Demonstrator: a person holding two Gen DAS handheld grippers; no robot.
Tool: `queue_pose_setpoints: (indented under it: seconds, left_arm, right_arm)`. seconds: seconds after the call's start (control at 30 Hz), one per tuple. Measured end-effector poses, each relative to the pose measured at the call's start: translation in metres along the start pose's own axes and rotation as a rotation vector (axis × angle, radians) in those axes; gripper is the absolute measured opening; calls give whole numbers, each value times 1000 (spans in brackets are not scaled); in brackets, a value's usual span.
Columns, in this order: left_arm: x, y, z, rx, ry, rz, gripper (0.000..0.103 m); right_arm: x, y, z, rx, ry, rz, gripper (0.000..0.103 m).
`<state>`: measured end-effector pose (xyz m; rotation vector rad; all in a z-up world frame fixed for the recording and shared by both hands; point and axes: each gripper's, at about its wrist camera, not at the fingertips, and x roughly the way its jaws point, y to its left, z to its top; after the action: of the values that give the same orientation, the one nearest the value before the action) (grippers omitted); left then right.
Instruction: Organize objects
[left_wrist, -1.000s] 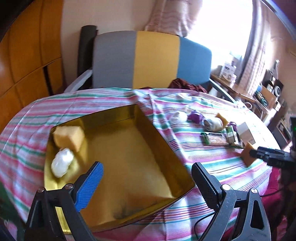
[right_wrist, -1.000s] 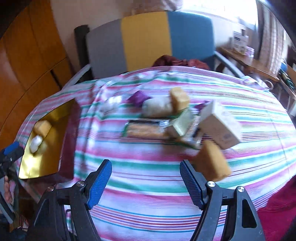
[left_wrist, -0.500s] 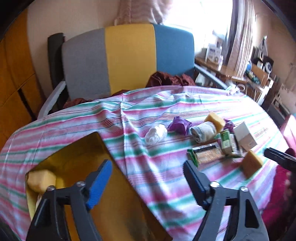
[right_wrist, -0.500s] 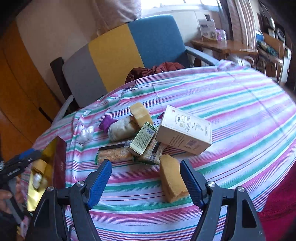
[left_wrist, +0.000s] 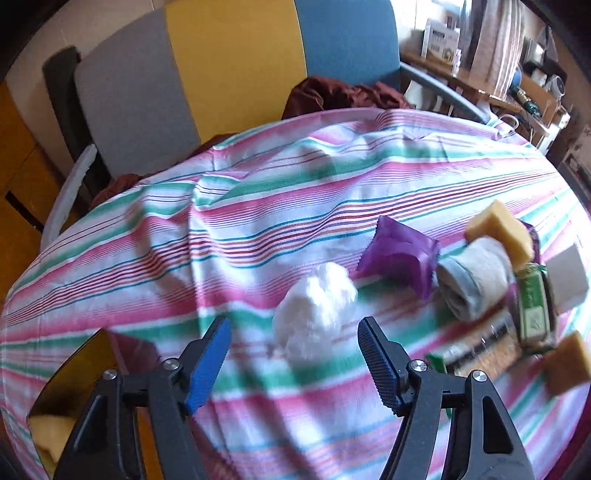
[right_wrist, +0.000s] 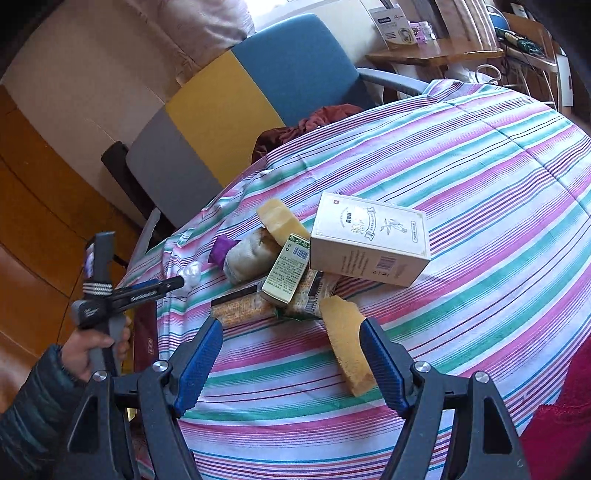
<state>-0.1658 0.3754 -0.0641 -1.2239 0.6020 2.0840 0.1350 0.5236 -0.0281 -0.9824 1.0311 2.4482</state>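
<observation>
My left gripper (left_wrist: 293, 350) is open, its jaws on either side of a white fluffy ball (left_wrist: 314, 317) on the striped cloth. Beyond the ball lie a purple wrapper (left_wrist: 400, 254), a rolled grey sock (left_wrist: 474, 280) and a yellow sponge (left_wrist: 500, 230). My right gripper (right_wrist: 291, 360) is open, with another yellow sponge (right_wrist: 347, 345) lying against its right finger. Past it sit a white carton (right_wrist: 369, 240), a green box (right_wrist: 288, 271) and a snack bar (right_wrist: 242, 308). The left gripper also shows in the right wrist view (right_wrist: 177, 284). The gold tray (left_wrist: 55, 424) shows at lower left, holding a sponge.
A grey, yellow and blue chair (left_wrist: 236, 66) stands behind the table with a dark red cloth (left_wrist: 343, 94) on its seat. A cluttered wooden desk (right_wrist: 436, 51) is at the back right. The table edge curves close on the right.
My left gripper has swung right from over the gold tray to the white ball. My right gripper has moved forward to the near yellow sponge. Both have stayed open.
</observation>
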Motion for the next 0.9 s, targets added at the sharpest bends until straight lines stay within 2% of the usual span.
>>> queue_pose_setpoints:
  seconds: [0.1,0.17,0.2,0.27,0.5,0.57,0.7,0.77,0.9]
  left_arm:
    - [14,-3,7,11,14,7,72]
    - [24,-5,8,15,42,-9,58]
    - [29,-6,8,15,60,-16,41]
    - [30,-7,4,7,61,-25,36]
    - [-6,-16,-18,2,0,-84,35]
    - [-24,-18,-24,8,-24,-107,35]
    - [-61,-22,-38,13,-73,-180,35]
    - [-78,-22,-45,3,-97,-217,35]
    - [-104,-18,-66,-19,-128,-280,35]
  right_arm:
    - [1,-2,0,8,7,4,78]
    - [2,-3,0,14,13,5,78]
    - [2,-3,0,16,16,2,78]
    - [3,-4,1,18,20,0,78]
    - [7,-3,4,-3,63,-28,78]
    - [5,2,12,-71,81,-58,78]
    - [0,14,38,-329,81,-166,78]
    - [8,13,53,-435,130,-170,78]
    - [41,3,74,-597,272,-242,78]
